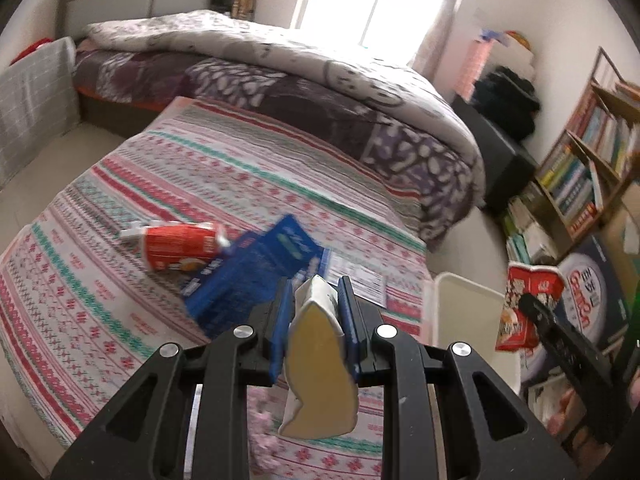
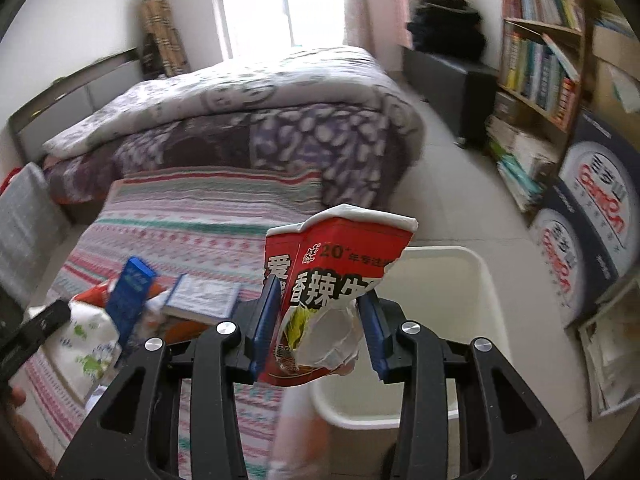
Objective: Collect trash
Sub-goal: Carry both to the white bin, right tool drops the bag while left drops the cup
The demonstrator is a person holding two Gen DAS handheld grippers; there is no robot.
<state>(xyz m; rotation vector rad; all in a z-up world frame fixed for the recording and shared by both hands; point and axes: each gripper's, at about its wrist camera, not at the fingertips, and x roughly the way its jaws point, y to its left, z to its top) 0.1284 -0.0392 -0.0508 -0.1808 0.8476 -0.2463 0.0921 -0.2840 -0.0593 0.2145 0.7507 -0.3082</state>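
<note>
Trash is held in both grippers and more of it lies on the striped cloth. Nearest the left wrist camera, the left gripper [image 1: 316,312] has its blue fingers closed on a crumpled yellow-and-white wrapper [image 1: 320,364], which stands upright between them and hangs down below the pads. In the right wrist view, the right gripper [image 2: 320,312] is clamped on a red snack bag [image 2: 332,280] printed with Chinese characters, torn open at its lower front, its top edge rising above the fingertips. Just behind and below that bag sits a white bin [image 2: 460,300], standing on the tiled floor beside the cloth-covered surface; the bag hangs over the bin's near-left edge. From the left wrist view the same bin [image 1: 464,308] shows to the right of the cloth, with the red bag and the other gripper above its far side. A little beyond the left fingers, a blue box [image 1: 256,268] lies tilted on the striped cloth [image 1: 120,280], touching a red carton [image 1: 176,246] lying on its side. Farther back is a bed with a patterned purple-and-white quilt [image 1: 304,80], a bookshelf [image 2: 540,48] along the right wall, and a bright window [image 2: 256,4] at the far end.
</note>
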